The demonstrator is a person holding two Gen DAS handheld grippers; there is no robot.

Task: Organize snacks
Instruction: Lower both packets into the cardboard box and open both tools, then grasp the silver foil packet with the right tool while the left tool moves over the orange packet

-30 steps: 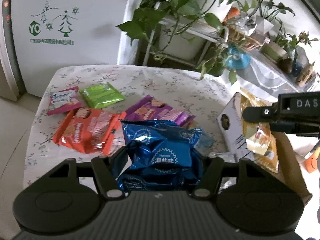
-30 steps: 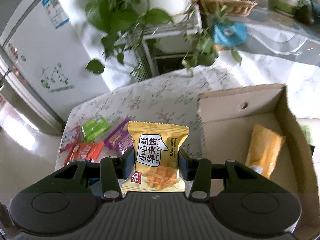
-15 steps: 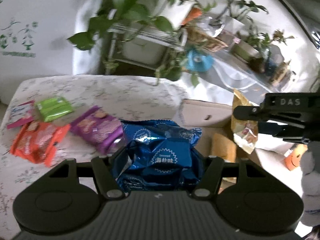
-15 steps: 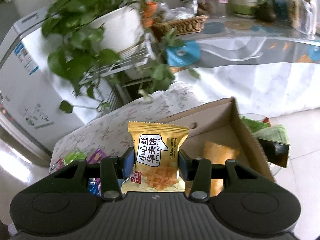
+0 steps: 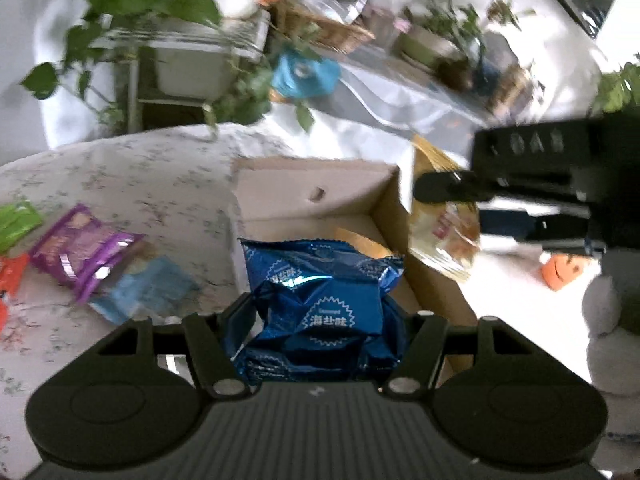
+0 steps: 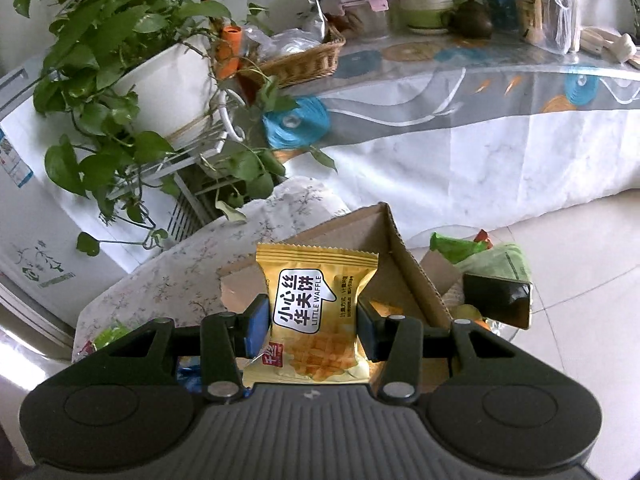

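Observation:
My left gripper [image 5: 322, 312] is shut on a blue foil snack bag [image 5: 320, 300] and holds it over the near left corner of an open cardboard box [image 5: 312, 192]. My right gripper [image 6: 312, 320] is shut on a yellow waffle pack [image 6: 316, 316] and holds it above the same box [image 6: 400, 264]. In the left wrist view the right gripper [image 5: 444, 204] shows with its yellow pack [image 5: 444, 232] over the box's right wall. An orange-yellow pack [image 5: 360, 242] lies inside the box.
A purple pack [image 5: 80, 248], a light blue pack [image 5: 148, 288], a green pack [image 5: 16, 222] and an orange pack [image 5: 10, 274] lie on the flowered tablecloth [image 5: 140, 176]. Potted plants [image 6: 120, 60] and a long covered table [image 6: 480, 92] stand behind. Green bags [image 6: 480, 252] lie on the floor.
Both grippers have swung right with their packs, from over the table toward the box. The box now lies right in front of the left gripper. Neither grip has changed.

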